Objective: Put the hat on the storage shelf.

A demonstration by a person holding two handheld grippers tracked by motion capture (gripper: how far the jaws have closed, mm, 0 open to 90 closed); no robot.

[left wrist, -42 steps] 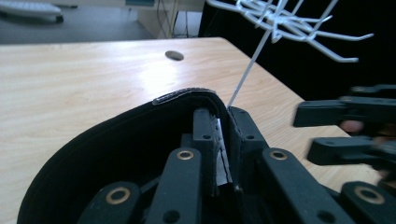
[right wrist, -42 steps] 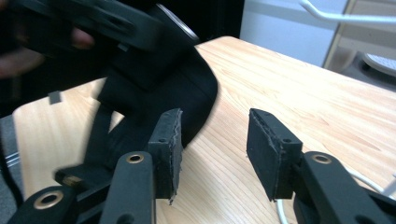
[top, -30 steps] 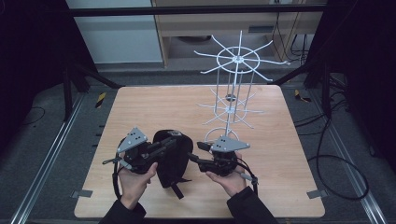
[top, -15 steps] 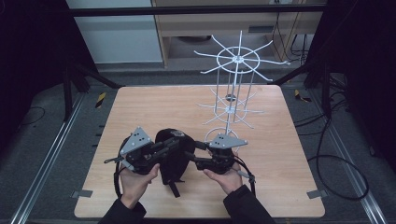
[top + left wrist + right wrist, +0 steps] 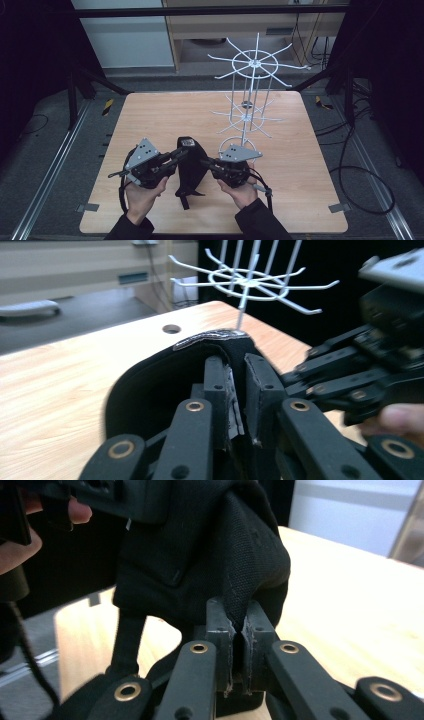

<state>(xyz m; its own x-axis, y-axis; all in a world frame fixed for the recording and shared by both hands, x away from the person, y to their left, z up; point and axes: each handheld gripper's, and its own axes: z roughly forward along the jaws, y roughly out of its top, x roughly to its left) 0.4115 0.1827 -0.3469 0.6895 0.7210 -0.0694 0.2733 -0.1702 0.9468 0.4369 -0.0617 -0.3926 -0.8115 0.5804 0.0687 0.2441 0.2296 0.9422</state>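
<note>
Right gripper view shows your right gripper (image 5: 239, 630) with its jaws pinched together on a fold of the black cap (image 5: 210, 550); they have just been closing, and the fabric runs down between the pads. That bite looks thin, taken at the edge of the cloth, so I would judge it sound for steadying but risky for a hard pull. Keep the pads pressed and avoid twisting the wrist, or the fold may slide out.

Your left gripper (image 5: 235, 385) is clamped on the cap's (image 5: 150, 390) rim, one pad inside and one outside, with the stitched edge standing just above the pads. The grip sits deeper than the other one, so let this side carry the weight.

From the high view, both grippers meet over the cap (image 5: 191, 165), which lies at the near middle of the wooden table (image 5: 150, 120), the left gripper (image 5: 175, 155) at its left side and the right gripper (image 5: 206, 162) at its right. The strap trails toward you on the wood.

Beyond stands the white wire rack (image 5: 252, 95), upright at the far right of the table, well apart from the cap. If the cap is meant for one of its arms, lift with both hands level, keep the opening spread between the two grips, and mind the lower ring of prongs, which could snag the strap. Raise slowly enough that neither hold is strained.
</note>
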